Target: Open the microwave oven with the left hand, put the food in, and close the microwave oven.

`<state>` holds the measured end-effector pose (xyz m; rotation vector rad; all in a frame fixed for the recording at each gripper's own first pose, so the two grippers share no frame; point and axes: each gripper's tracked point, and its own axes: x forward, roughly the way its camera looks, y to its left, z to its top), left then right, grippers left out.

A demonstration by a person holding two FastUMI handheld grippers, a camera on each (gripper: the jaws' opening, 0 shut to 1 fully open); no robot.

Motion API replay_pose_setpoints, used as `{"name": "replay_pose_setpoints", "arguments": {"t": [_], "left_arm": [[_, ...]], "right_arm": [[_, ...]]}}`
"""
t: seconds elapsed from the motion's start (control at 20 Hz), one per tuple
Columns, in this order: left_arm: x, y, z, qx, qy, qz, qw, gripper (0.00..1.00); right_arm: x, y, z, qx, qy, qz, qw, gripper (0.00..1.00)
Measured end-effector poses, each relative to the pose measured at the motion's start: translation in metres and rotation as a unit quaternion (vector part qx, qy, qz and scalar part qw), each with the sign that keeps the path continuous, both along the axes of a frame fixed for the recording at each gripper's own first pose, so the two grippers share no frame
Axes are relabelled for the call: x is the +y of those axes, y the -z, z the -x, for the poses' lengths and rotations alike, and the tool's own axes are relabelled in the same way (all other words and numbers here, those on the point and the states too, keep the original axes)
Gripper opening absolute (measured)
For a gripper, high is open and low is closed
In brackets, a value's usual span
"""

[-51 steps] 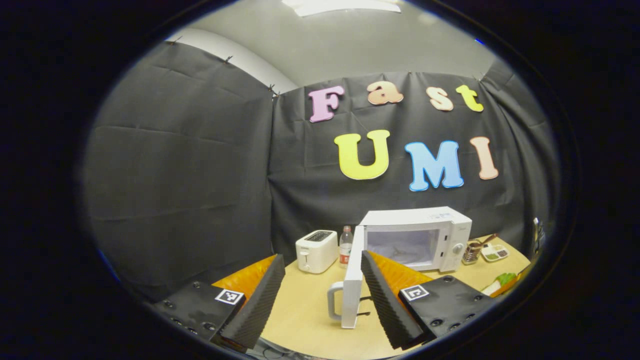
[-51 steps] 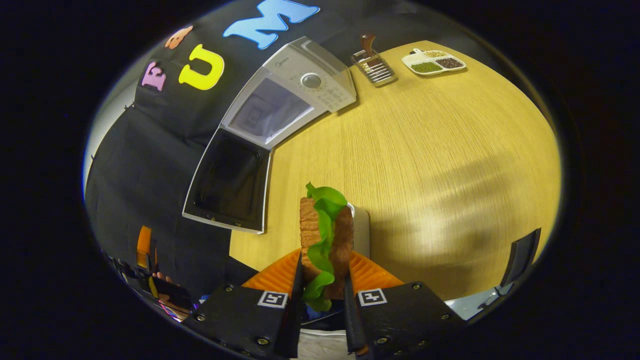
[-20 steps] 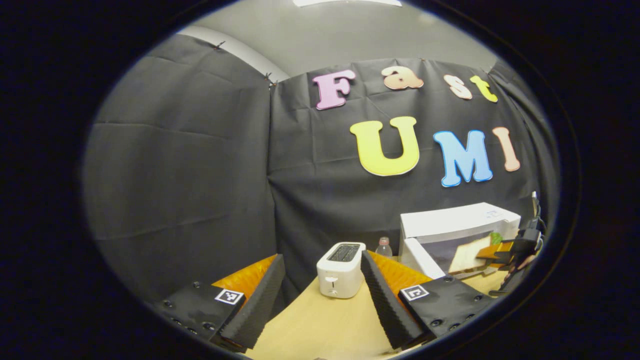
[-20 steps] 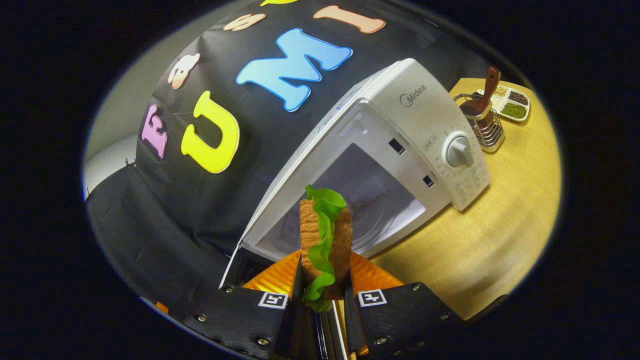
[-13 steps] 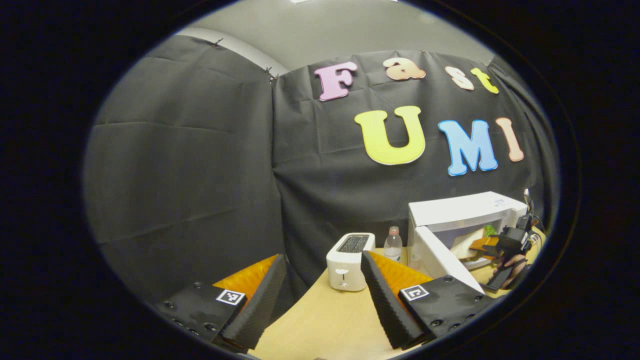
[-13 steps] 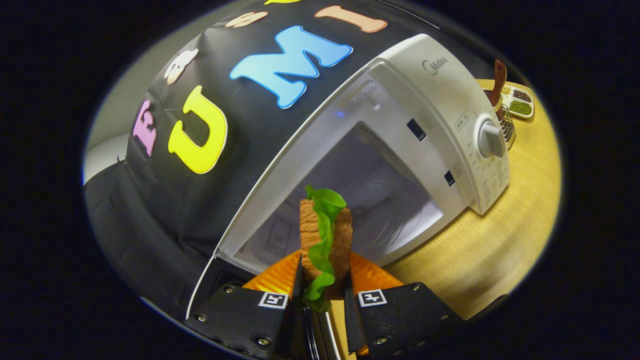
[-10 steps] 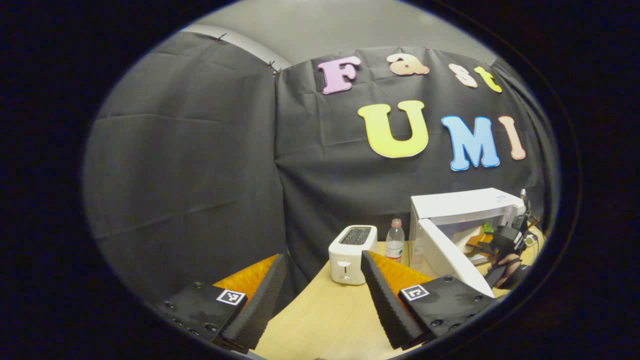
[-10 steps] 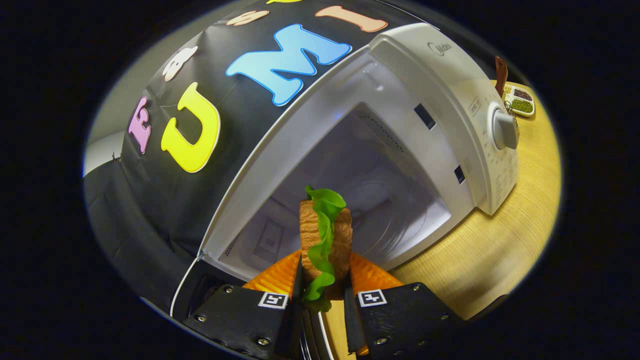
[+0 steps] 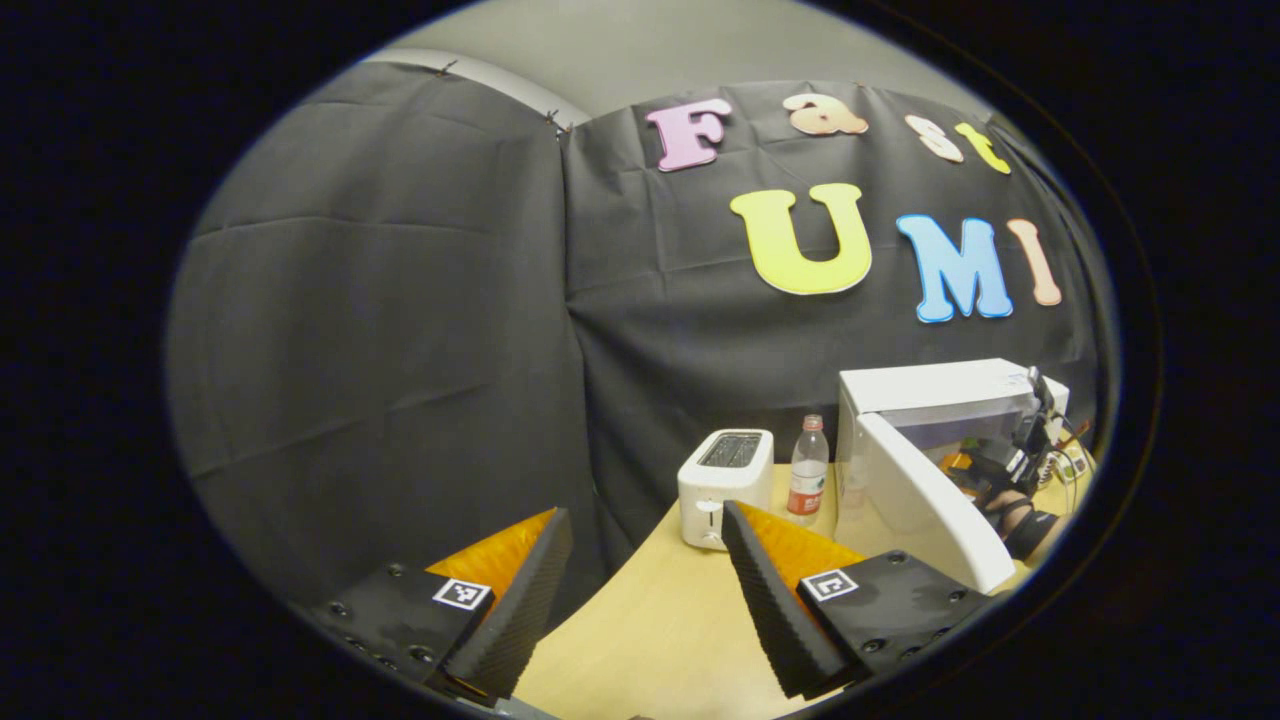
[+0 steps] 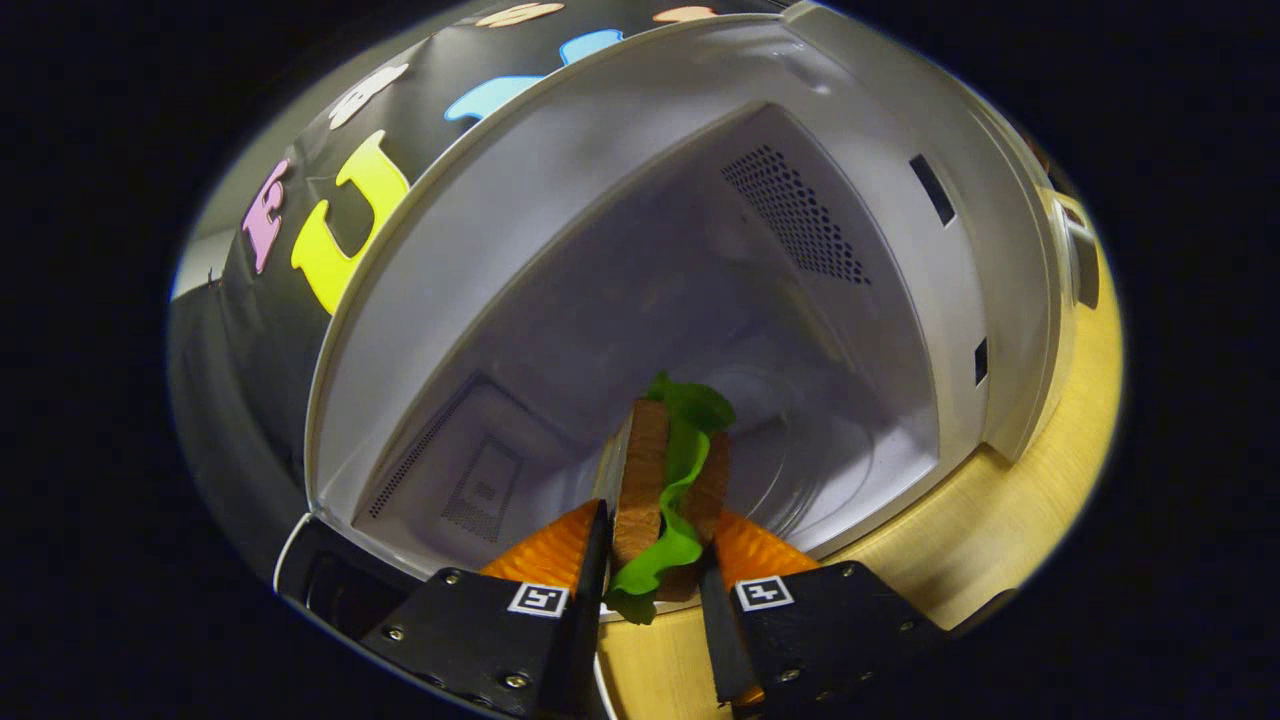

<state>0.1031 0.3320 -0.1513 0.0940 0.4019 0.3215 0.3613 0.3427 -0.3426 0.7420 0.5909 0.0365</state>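
The white microwave (image 9: 940, 385) stands at the right of the left gripper view with its door (image 9: 925, 500) swung open toward me. My right gripper (image 9: 985, 462), held by a hand (image 9: 1020, 515), reaches into its cavity. In the right gripper view my right gripper (image 10: 655, 515) is shut on a sandwich (image 10: 665, 480) of two brown bread slices with green lettuce. The sandwich stands on edge just inside the cavity (image 10: 800, 230), above the round turntable (image 10: 810, 440). My left gripper (image 9: 642, 512) hangs open and holds nothing, over the table's near left edge, well away from the door.
A white toaster (image 9: 725, 472) and a clear bottle (image 9: 808, 465) stand left of the microwave on the wooden table (image 9: 660, 620). The cavity's walls close in around the sandwich. The table's front edge (image 10: 1040, 500) runs just below the microwave opening.
My right gripper carried the sandwich from above the table up to the microwave and into its cavity. The sandwich now leans slightly right. My left gripper drew back leftward from the open door.
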Motion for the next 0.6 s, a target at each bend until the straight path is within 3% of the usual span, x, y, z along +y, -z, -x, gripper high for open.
{"name": "replay_pose_setpoints", "arguments": {"t": [0.15,0.2,0.25,0.3,0.6], "left_arm": [[-0.005,0.001,0.005,0.001,0.004,-0.004,1.0,1.0],[-0.007,0.002,0.007,0.001,0.006,-0.006,1.0,1.0],[-0.009,0.005,0.006,0.002,0.007,-0.004,1.0,1.0],[-0.012,0.008,0.007,0.004,0.009,-0.001,1.0,0.97],[-0.039,0.035,0.019,0.014,0.024,0.022,0.999,1.0]], "right_arm": [[-0.019,0.009,0.004,0.009,0.004,0.072,0.997,0.69],[-0.024,0.01,0.005,0.013,-0.001,0.095,0.995,0.81],[-0.029,0.012,0.008,0.013,-0.006,0.119,0.993,0.83],[-0.034,0.009,0.009,0.007,-0.012,0.137,0.99,0.97],[-0.049,-0.051,0.039,-0.073,-0.058,0.212,0.973,0.98]]}}
